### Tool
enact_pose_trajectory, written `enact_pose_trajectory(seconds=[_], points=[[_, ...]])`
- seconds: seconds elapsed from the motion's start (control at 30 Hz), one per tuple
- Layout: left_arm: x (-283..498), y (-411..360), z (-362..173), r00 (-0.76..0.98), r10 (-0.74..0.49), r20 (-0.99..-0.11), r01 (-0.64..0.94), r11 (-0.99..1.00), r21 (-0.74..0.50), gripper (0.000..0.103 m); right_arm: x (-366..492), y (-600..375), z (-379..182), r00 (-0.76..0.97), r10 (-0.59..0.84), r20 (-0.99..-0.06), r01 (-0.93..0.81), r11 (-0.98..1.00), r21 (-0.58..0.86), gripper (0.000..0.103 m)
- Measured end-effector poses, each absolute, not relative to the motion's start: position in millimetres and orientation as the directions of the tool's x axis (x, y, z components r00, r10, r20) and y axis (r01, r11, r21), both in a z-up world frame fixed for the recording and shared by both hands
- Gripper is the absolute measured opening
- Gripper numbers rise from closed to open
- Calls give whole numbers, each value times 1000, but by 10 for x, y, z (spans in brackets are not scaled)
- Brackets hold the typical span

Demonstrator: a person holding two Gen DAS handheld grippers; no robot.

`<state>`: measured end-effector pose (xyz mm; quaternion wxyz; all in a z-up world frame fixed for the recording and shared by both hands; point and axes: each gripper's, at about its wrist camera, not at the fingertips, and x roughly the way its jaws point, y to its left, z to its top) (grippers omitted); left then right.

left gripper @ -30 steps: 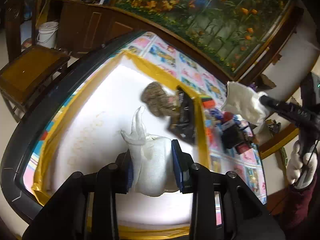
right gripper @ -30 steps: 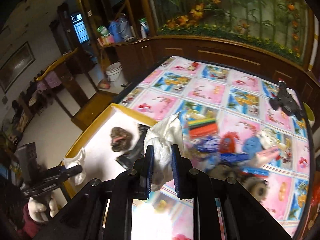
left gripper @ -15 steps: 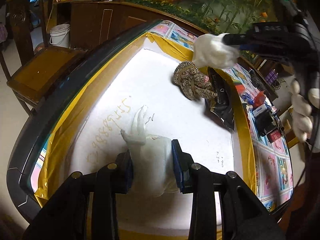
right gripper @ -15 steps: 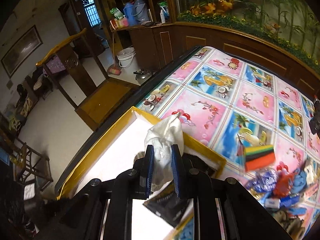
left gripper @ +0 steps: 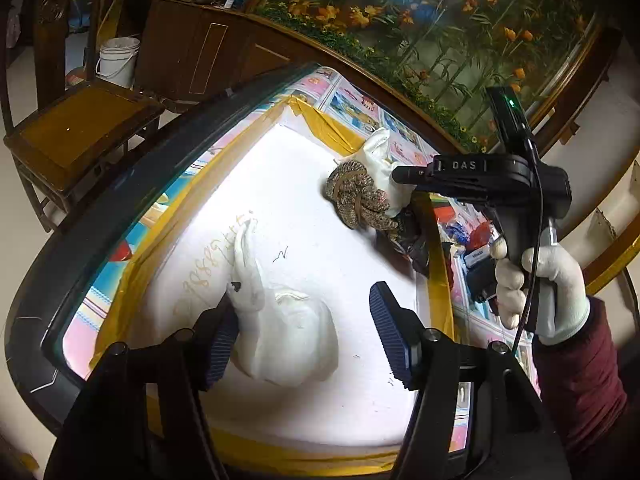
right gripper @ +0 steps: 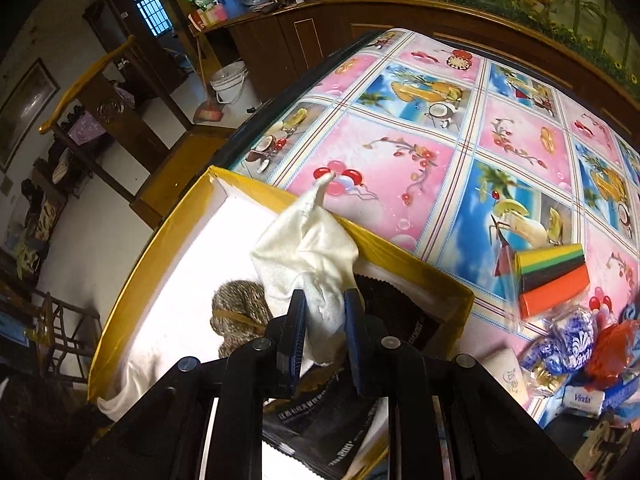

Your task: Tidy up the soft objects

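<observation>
In the left wrist view, the lower edge of the shallow white tray with yellow taped rim (left gripper: 316, 128) is cut off behind the black arms of the left tool (left gripper: 304, 336). The faint orange writing on the tray floor at centre left cannot be read. In the right wrist view, the lower part of the white cloth (right gripper: 308, 252) is hidden between the arms of the right tool (right gripper: 322, 332), and the items at the lower right corner are too crowded to be told apart.

The left tool's jaws are opening: its left pad sits just beside the crumpled white fabric piece (left gripper: 284, 332) at lower centre, while its right pad stands well clear. That piece lies on the tray floor.

The right tool's jaws are opening too, yet the white cloth is still seen pressed between the blue pads, rising toward the upper middle of the frame over the tray's far rim.

Inside the tray, a brown speckled knitted bundle (left gripper: 356, 196) is seen beside a black glossy packet (left gripper: 416, 240) near the right rim. The tray rests on the desk with a pink and blue pictured cover (right gripper: 440, 152), where a striped multicoloured packet (right gripper: 552, 276) lies at the right.
</observation>
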<state>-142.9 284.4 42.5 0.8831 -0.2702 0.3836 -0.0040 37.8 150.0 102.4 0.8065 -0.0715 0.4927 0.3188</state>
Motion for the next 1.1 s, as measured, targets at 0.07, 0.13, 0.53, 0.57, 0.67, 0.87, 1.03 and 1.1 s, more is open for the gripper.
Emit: enact_pose_trajectory(seconds=[0.07, 0.13, 0.53, 0.57, 0.67, 0.87, 1.03, 1.1], points=[[-1478, 2841, 477, 715, -212, -666, -202, 849, -487, 63, 316, 1394, 1123, 331, 478, -813, -580, 783, 225, 52], [-1526, 2819, 536, 725, -202, -659, -205, 850, -485, 63, 177, 1203, 1292, 355, 519, -777, -580, 774, 252, 64], [-1621, 2251, 724, 723, -231, -651, -109, 893, -438, 63, -1240, -490, 2019, 826, 406, -391, -456, 889, -42, 103], [-1615, 2156, 735, 717, -239, -655, -92, 898, -429, 63, -1318, -652, 1981, 846, 382, -372, -434, 899, -64, 102], [-1589, 1879, 769, 699, -261, -666, -42, 915, -402, 63, -1285, -1010, 1735, 835, 306, -457, -382, 921, -81, 102], [-1585, 1365, 803, 658, -289, -695, 48, 937, -345, 63, -999, -1818, 1154, 742, 300, -599, -260, 953, 156, 102], [-1527, 1036, 728, 612, -304, -730, 94, 945, -314, 63, -586, -2456, 857, 712, 308, -631, -109, 937, 333, 102], [-1483, 923, 678, 589, -303, -749, 102, 947, -303, 63, -496, -2586, 770, 708, 295, -641, -59, 930, 363, 102]])
